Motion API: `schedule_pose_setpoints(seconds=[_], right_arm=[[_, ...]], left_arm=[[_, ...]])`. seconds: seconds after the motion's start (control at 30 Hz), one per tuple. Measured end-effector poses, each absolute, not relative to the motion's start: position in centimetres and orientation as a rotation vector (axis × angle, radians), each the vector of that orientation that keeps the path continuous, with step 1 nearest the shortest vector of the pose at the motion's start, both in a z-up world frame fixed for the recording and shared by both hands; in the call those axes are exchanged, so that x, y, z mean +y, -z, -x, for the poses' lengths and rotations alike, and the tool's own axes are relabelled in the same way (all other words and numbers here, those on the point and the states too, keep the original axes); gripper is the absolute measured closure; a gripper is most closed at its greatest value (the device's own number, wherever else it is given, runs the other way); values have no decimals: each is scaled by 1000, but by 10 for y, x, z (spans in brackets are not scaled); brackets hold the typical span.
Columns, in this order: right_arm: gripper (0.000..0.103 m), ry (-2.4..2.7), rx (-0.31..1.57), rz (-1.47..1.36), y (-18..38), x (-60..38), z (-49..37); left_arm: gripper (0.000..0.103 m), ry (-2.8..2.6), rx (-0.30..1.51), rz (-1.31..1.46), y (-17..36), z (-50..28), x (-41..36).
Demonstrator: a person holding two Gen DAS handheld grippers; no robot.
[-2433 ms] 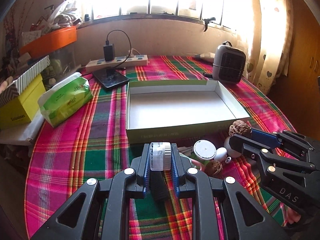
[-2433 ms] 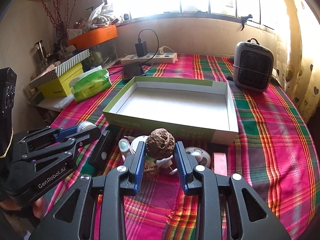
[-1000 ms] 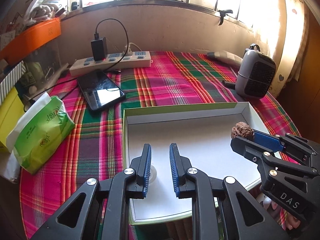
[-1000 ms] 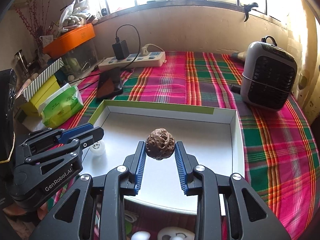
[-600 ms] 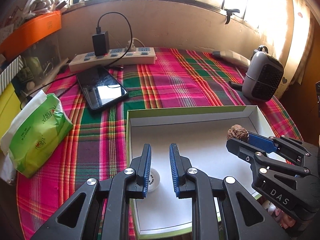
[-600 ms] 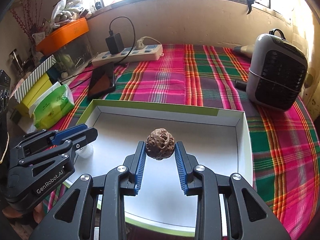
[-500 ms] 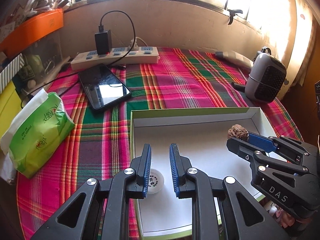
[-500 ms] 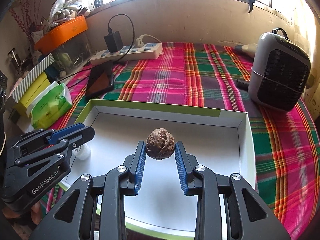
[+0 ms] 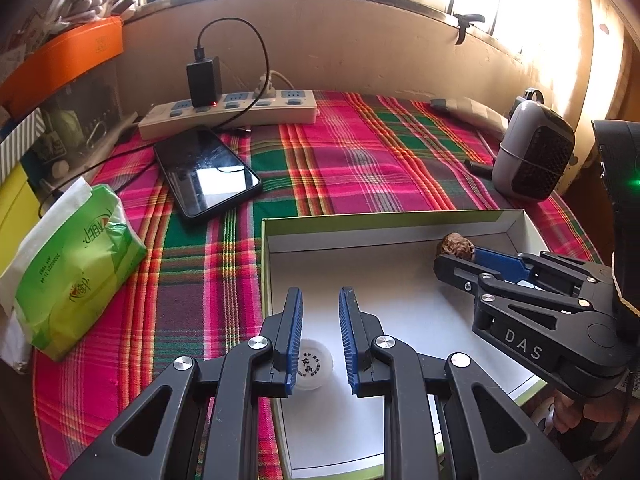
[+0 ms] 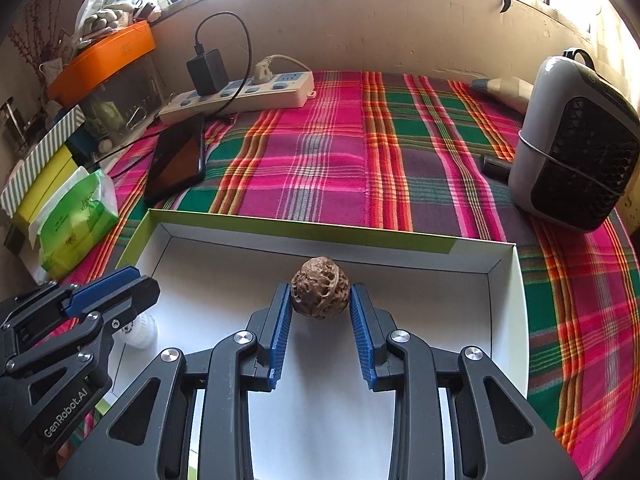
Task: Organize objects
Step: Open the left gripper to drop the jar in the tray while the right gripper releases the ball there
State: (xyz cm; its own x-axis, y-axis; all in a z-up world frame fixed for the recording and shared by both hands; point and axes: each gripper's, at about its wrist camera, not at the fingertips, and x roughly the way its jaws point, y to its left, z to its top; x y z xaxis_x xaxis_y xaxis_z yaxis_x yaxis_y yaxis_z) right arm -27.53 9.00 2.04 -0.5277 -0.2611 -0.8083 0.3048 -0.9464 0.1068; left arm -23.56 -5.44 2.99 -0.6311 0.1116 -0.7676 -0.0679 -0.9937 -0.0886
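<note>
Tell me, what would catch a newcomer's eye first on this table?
Probably the bright pink-and-green plaid tablecloth, with a shallow white box lying on it. Over the box, the right gripper pinches a wrinkled brown walnut. The left gripper hangs open above a small white cap on the box floor.

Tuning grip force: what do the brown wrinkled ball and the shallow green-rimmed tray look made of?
Brown wrinkled ball: hard, matte, woody shell, probably a walnut; deeply pitted surface. Shallow green-rimmed tray: thin matte cardboard, probably a box lid; folded corners, white inside.
</note>
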Motion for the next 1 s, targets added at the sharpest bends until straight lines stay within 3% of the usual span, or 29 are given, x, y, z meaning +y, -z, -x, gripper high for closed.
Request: schedule_pose_setpoints(seconds=[0.47, 0.6, 1.0], right_arm=[[71, 2513, 73, -1308, -16, 91, 281], [54, 2508, 45, -1301, -16, 92, 281], [53, 2543, 19, -1276, -21, 98, 274]], left_arm=[[86, -2743, -76, 1308, -26, 236, -54], [86, -2744, -78, 1307, -27, 236, -54], [86, -2755, -78, 1305, -29, 230, -55]])
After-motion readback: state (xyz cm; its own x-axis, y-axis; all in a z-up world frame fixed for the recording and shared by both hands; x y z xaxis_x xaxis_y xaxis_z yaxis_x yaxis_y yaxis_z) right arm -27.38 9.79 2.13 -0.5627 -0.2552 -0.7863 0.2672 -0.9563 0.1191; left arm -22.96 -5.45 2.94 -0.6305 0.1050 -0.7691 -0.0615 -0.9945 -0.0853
